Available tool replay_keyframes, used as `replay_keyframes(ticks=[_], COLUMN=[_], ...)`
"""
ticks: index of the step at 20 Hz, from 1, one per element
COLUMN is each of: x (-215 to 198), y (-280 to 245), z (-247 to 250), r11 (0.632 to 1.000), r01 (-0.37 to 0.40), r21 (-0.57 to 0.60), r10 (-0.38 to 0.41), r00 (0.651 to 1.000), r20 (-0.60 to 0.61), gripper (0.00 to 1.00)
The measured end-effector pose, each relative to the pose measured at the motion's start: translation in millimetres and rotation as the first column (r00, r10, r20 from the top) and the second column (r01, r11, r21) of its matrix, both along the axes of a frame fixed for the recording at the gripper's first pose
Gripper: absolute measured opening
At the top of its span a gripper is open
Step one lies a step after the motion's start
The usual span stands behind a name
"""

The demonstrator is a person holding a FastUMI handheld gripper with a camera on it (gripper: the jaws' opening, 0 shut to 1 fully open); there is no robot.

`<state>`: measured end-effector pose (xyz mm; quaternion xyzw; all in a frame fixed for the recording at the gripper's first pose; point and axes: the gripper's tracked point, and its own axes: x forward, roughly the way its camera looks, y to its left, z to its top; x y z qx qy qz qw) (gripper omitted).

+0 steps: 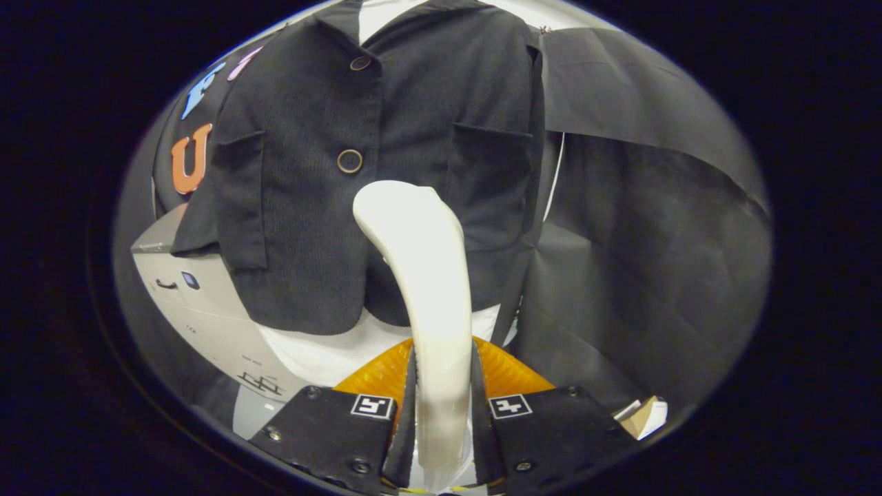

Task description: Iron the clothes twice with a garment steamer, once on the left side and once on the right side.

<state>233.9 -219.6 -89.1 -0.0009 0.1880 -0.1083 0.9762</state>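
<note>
Gripper view: a forward look along the two fingers toward a hanging garment.
Gripper: both fingers press against the sides of the garment steamer's handle, clamped on it.
Garment steamer: cream-white, its long axis runs from between the fingers forward and up; the curved head bends slightly toward the left and points at the jacket front, just below the lower button.
Jacket: dark, ribbed fabric, hanging upright over a white form, just beyond the steamer head; whether the head touches the cloth cannot be told.
Buttons: two round ones down the front opening, one above the other.
Pockets: a patch pocket on each side of the front.
White form: shows below the jacket's hem.
Booth wall: black cloth, creased, draped behind and to the right of the jacket.
Grey cabinet: pale, to the left, partly behind the jacket.
Small box: cardboard and white, low on the right, near the right finger.
</note>
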Motion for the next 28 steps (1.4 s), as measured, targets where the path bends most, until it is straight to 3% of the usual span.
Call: replay_keyframes(ticks=[6,13,20,28], x=[-35.9,-148.7,-259.2,-319.2], y=[11.9,66.6,131.7,157.8], z=[25.8,48.3,37.6,22.0], r11=[0.997,0.999,0.997,0.993], r01=[-0.062,-0.046,-0.068,-0.116], r21=[0.041,0.024,0.040,0.010], r10=[0.059,0.042,0.060,0.113], r00=[0.996,0.988,0.985,0.979], r20=[0.069,0.149,0.161,0.171], gripper=[0.37,0.37,0.37,0.37])
